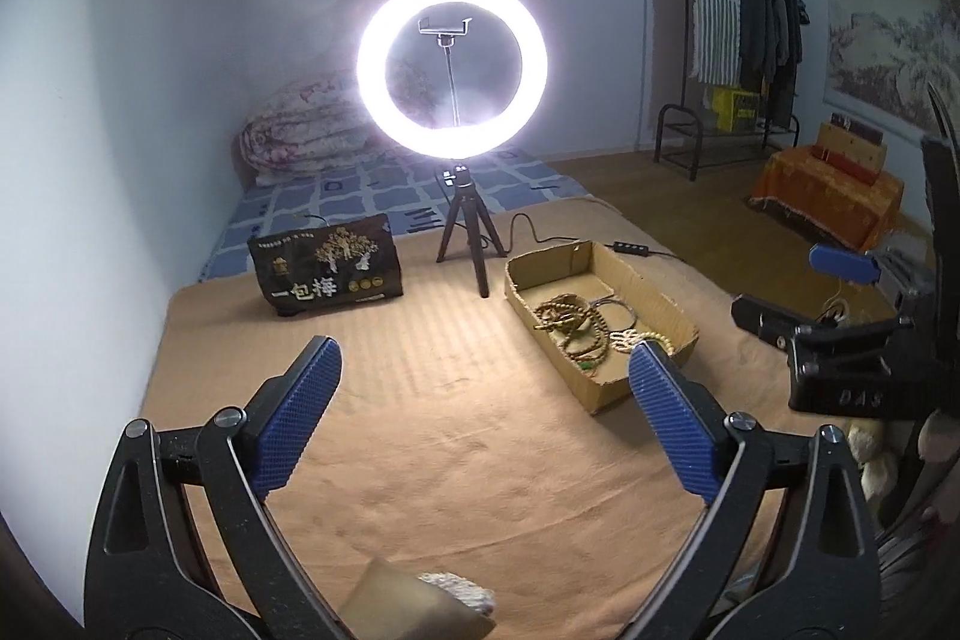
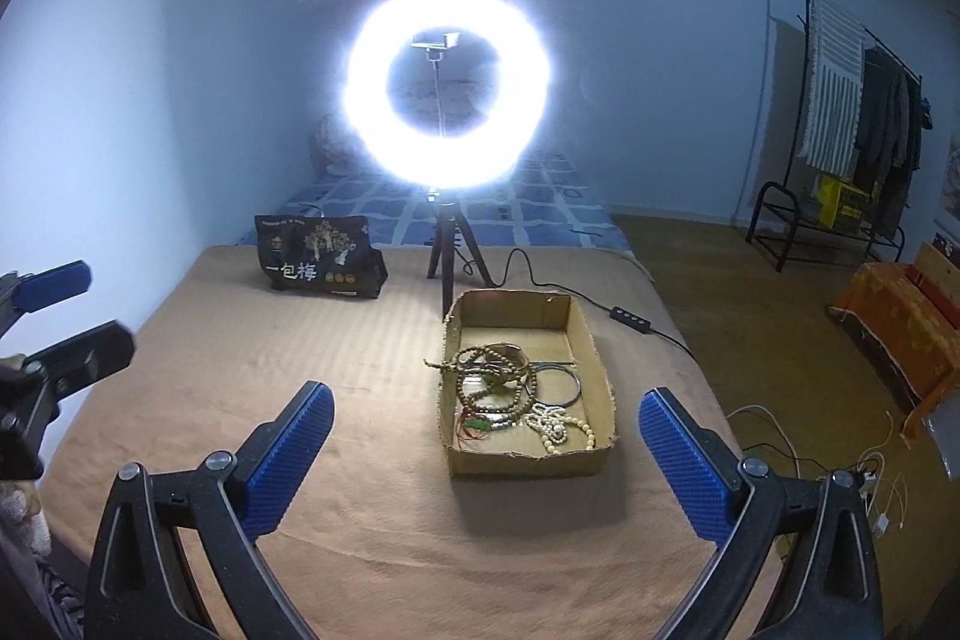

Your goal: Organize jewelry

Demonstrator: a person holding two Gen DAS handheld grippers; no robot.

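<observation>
Bed (image 2: 372, 520): we see it spread with a tan blanket that carries everything.
Ring light (image 2: 447, 100): lit, on a small tripod at the far edge.
Dark bag (image 2: 318, 259): left of the tripod.
Cardboard box (image 2: 591, 340): open, right of centre.
Jewelry (image 2: 510, 394): we see bead strings, bangles and a pale necklace heaped inside the box.
Left gripper (image 1: 485, 382): fingers spread wide, nothing between them.
Right gripper (image 2: 486, 427): fingers released, empty, the box beyond them.

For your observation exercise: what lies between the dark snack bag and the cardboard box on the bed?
The ring light's tripod stands between snack bag and cardboard box, clearest in the right wrist view.
</observation>
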